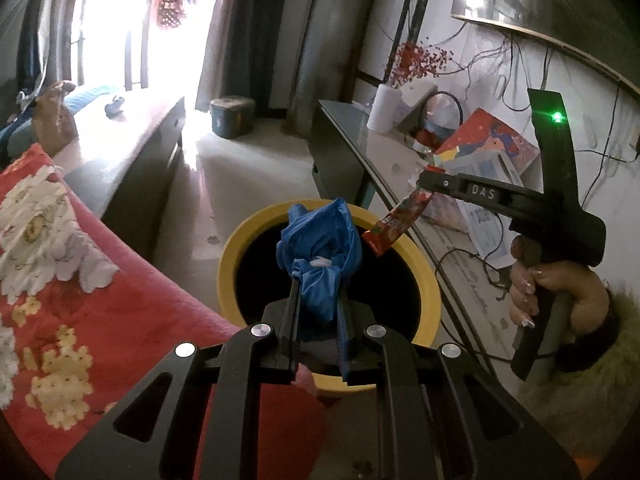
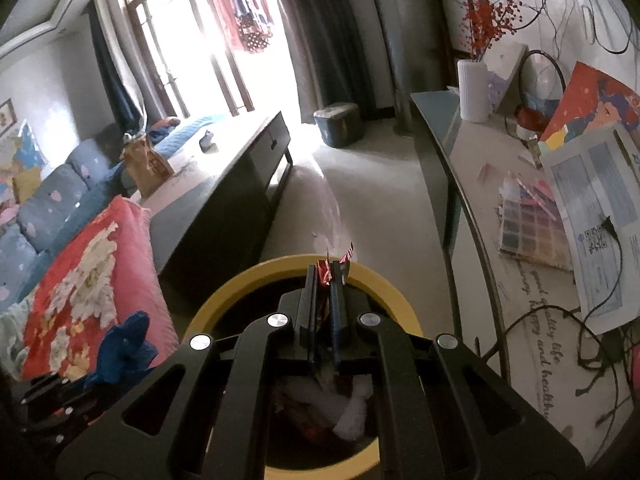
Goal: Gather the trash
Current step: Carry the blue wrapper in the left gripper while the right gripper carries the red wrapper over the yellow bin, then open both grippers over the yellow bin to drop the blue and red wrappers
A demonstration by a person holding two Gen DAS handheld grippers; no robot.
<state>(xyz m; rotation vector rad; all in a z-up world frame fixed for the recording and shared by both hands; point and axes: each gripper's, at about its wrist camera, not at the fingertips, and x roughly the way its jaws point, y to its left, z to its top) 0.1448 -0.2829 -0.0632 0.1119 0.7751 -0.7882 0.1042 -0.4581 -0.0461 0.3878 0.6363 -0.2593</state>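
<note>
1. Both pieces of trash are picked up and sit right over the yellow bin (image 1: pixel 424 280), so the collecting part looks basically done.
2. Left gripper (image 1: pixel 318 280) is clamped on a crumpled blue plastic bag (image 1: pixel 320 240), hanging above the bin's mouth.
3. Right gripper (image 1: pixel 425 181) is pinched tight on a red snack wrapper (image 1: pixel 394 224), dangling over the bin's far rim.
4. Some white and dark trash (image 2: pixel 352 412) is already inside the bin.
5. What's left, I'd say: let go of both.
</note>
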